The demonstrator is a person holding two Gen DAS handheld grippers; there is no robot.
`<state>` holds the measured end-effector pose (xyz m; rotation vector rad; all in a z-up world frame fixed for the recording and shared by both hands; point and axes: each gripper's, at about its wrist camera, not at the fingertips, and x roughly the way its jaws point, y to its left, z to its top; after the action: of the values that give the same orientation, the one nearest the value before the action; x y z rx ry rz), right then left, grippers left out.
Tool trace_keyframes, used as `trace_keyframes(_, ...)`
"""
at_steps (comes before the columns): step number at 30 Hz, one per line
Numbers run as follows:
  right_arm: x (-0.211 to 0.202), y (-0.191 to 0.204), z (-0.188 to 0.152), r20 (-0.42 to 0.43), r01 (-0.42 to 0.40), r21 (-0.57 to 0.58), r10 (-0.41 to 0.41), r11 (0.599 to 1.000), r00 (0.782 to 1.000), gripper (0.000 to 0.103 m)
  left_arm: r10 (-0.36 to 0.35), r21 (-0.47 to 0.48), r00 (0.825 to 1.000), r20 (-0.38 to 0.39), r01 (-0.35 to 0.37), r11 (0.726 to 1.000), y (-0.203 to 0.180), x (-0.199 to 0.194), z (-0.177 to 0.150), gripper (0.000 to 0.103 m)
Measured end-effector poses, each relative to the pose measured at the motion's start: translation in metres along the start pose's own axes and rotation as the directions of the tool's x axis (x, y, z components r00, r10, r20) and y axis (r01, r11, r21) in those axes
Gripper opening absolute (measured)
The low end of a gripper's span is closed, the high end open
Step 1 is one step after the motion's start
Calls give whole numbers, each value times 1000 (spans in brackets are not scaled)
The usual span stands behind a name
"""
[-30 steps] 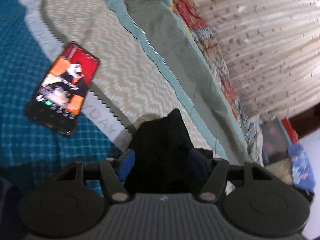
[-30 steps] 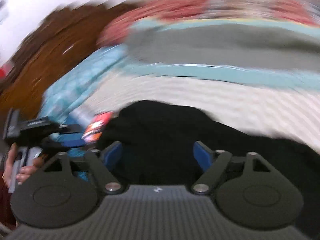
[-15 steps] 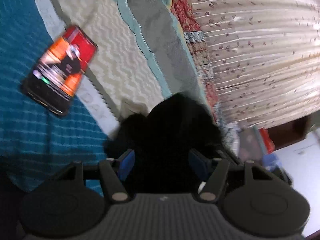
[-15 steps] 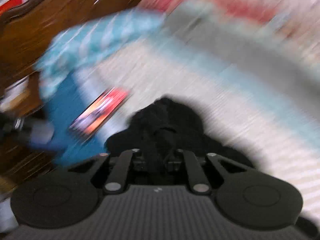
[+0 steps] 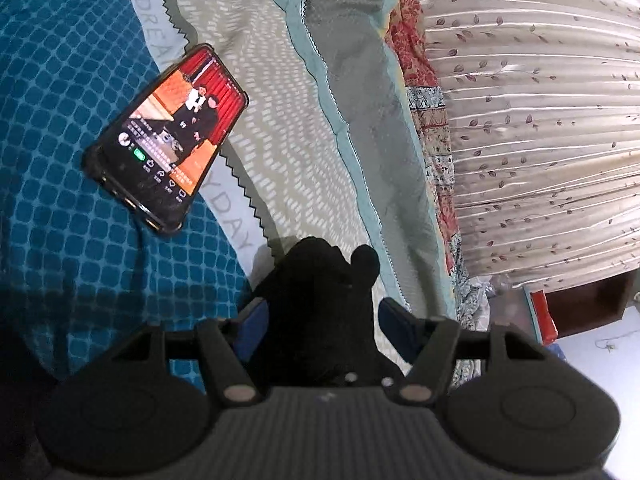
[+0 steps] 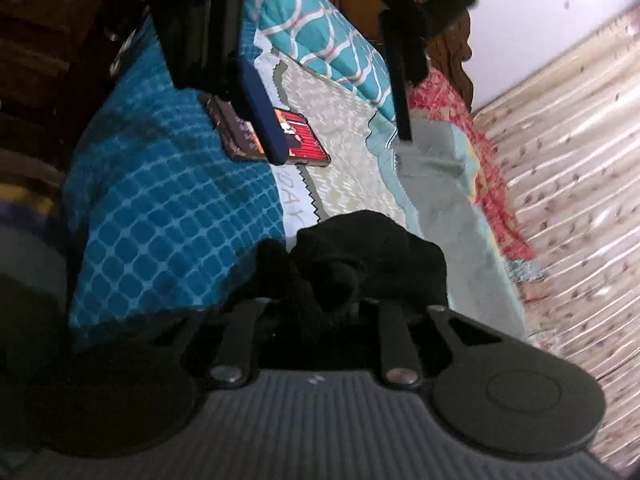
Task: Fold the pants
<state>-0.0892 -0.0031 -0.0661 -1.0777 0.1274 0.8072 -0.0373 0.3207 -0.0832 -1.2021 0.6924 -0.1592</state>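
Note:
The black pants (image 5: 320, 300) bunch up between the blue pads of my left gripper (image 5: 320, 320), whose jaws stand apart around the cloth. In the right wrist view my right gripper (image 6: 320, 304) is shut on a bunch of the black pants (image 6: 360, 256) held above the bed. The left gripper (image 6: 320, 80) shows at the top of that view, open, with its blue pad (image 6: 260, 108) hanging over the bed.
A phone with a lit screen (image 5: 168, 136) lies on the blue checked bedcover (image 5: 80, 120); it also shows in the right wrist view (image 6: 296, 140). A beige patterned sheet (image 5: 280, 100) and a leaf-print curtain (image 5: 540, 120) lie to the right. A wooden headboard (image 6: 40, 60) is at left.
My right gripper closed on the pants and swung round, and the left gripper has come into its view. The left gripper stayed open around the cloth while its view shifted over the bed.

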Motion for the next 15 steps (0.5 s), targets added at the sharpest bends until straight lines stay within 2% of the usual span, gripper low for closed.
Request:
trace_keyframes(1,-3,-6,1,-6,-6,14,6,1000,1000,39,-8,5,1000,-2,8,1000,-2,1,1,62)
trace_keyframes(2,-6,-16,2,-15,-7,46,8,999,1000,57,-19,14,1000,-4,19,1000,-6,3,1,62)
trace_keyframes(3,-14,-26,2,-13,-10,88,11,996,1000,67,-30,28,1000,-8,30,999,-11,6,1,62)
trace_keyframes(4,-26,-38,3,10,-30,145,29,989,1000,84,-38,43,999,-13,39,998,-16,9,0,63)
trace_keyframes(5,-38,-47,1,46,-47,197,38,979,998,87,-46,61,999,-21,47,997,-20,12,-1,63)
trace_keyframes(8,-71,-61,-11,84,-86,284,65,955,994,86,-65,116,996,-58,71,991,-38,25,-5,63)
trace_keyframes(10,-77,-66,-21,89,-125,371,99,920,991,86,-73,149,993,-88,85,985,-48,35,-10,63)
trace_keyframes(12,-72,-75,-35,62,-148,491,135,859,989,79,-91,175,989,-118,111,978,-59,44,-15,63)
trace_keyframes(13,-69,-81,-41,40,-148,553,151,820,988,68,-106,192,985,-135,131,973,-66,48,-19,62)
trace_keyframes(14,-64,-86,-48,20,-145,611,168,778,986,59,-115,211,982,-150,145,967,-71,52,-23,60)
trace_keyframes(15,-60,-92,-56,6,-144,682,191,717,981,57,-113,233,981,-160,149,961,-75,55,-28,60)
